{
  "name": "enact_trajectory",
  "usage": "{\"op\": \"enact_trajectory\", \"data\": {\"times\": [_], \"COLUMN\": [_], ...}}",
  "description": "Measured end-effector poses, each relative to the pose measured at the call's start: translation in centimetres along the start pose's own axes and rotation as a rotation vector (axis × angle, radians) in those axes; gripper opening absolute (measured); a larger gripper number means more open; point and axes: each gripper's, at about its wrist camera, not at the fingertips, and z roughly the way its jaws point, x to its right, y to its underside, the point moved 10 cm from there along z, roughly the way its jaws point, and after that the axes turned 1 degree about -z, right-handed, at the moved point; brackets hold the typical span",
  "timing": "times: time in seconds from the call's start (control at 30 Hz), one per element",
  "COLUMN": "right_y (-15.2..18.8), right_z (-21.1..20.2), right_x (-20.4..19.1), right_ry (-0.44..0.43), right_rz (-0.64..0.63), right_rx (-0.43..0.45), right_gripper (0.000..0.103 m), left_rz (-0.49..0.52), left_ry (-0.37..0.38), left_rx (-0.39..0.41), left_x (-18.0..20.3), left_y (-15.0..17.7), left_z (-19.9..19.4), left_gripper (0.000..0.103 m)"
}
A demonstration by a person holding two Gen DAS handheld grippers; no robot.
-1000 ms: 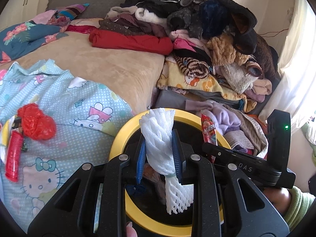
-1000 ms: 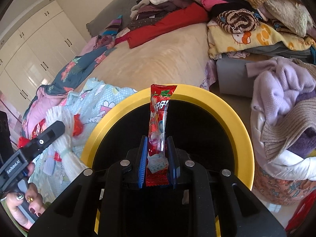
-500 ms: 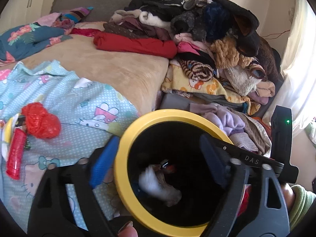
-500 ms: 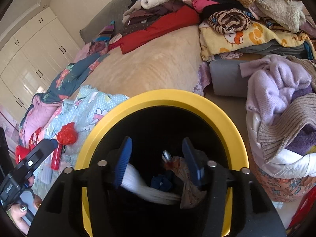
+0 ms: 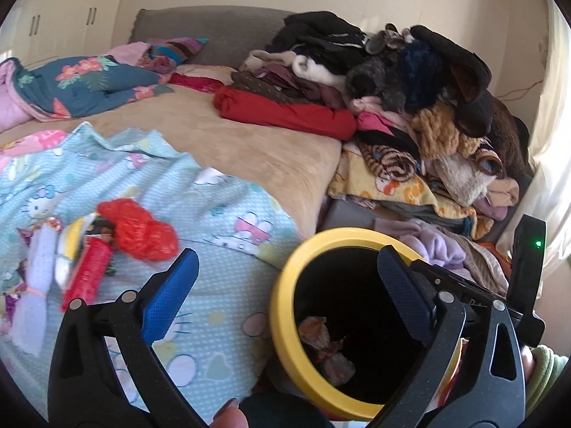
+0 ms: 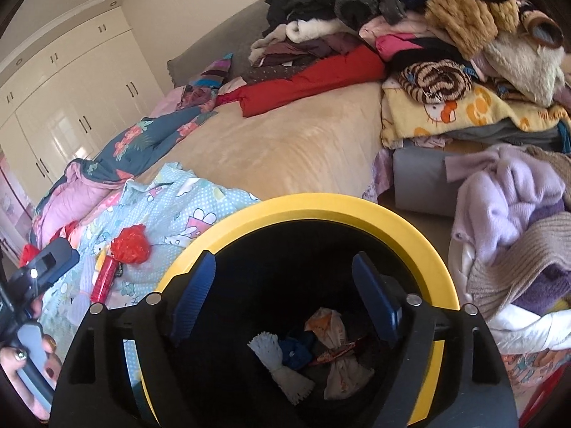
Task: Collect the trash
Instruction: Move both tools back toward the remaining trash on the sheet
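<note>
**Both tools open over the bin, trash inside**

Our right tool (image 6: 283, 299) stands above the mouth of the round black bin with the yellow rim (image 6: 421, 235), its blue-padded jaws spread apart with nothing between them; they have just been opening. Our left tool (image 5: 285, 285) is spread wider, and its jaws have just been opening too: one blue pad hangs over the bed's edge, the other over the bin's mouth, and nothing is held.

At the bottom of the bin we see the white foam net sleeve (image 6: 282, 367), a crumpled blue scrap (image 6: 298, 351) touching it, a pale crumpled wrapper (image 6: 333, 349) and a thin red snack packet (image 6: 339, 351) lying across that wrapper.

Just beside the bin, on the light blue cartoon-print sheet (image 5: 221, 207) of the bed, more trash lies in a cluster: a crumpled red plastic bag (image 5: 139, 230), a red tube-shaped wrapper (image 5: 87, 276) touching it, a yellow-and-white item (image 5: 69, 246) that is too blurred for us to name, and a pale lilac net sleeve (image 5: 34, 289) next to those.

Farther out, a tan blanket (image 5: 249, 142) covers the bed, with a red folded cloth (image 5: 285, 114) and a tall heap of mixed clothes (image 5: 410, 82) at its far side. A lilac knit garment (image 6: 506, 196) tops a pile to the right of the bin. A hand with painted nails (image 6: 32, 360) grips the left tool's handle.
</note>
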Motion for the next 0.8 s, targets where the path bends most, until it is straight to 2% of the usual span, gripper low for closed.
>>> {"op": "enact_trajectory", "data": {"times": [0.4,0.8], "right_y": [-0.2,0.2], "right_z": [0.0,0.0], "right_x": [-4.1,-8.0], "right_ry": [-0.031,-0.024], "right_rz": [-0.079,-0.192], "right_rx": [0.038,0.061], "right_gripper": [0.078,0.079], "left_rz": [-0.051,-0.094], "left_ry": [-0.068,-0.093], "left_rx": [0.061,0.087], "left_x": [-4.8,-8.1], "left_y": [-1.2,-1.4], "left_z": [-2.6,-4.1], "left_gripper": [0.092,0.092]}}
